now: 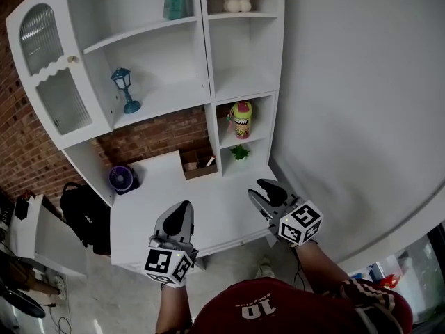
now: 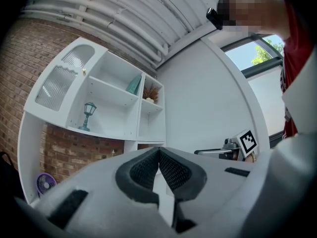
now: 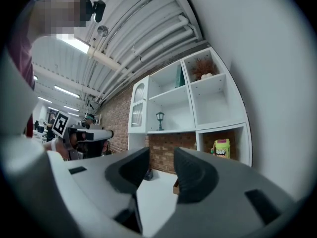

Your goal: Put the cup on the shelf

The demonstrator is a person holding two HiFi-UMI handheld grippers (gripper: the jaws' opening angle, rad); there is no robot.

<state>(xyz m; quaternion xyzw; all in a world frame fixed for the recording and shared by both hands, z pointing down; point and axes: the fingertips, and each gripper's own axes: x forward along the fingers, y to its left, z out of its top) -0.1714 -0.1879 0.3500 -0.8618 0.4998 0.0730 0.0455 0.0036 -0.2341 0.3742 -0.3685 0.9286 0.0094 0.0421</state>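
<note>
Left claw (image 1: 182, 211) is clenched and empty; right claw (image 1: 268, 188) is released, with nothing between its jaws. Both are held in front of the shelf unit (image 1: 208, 68), over the desk (image 1: 208, 202). The cup (image 1: 241, 119) stands upright in the shelf unit's lower right compartment, one level above a small plant (image 1: 240, 152).

The cup (image 1: 241, 119) (yellow-green with pink, a toothy face printed on it) stands upright inside the white shelf (image 1: 167, 96), in a small right-hand compartment just right of the head view's centre.
</note>
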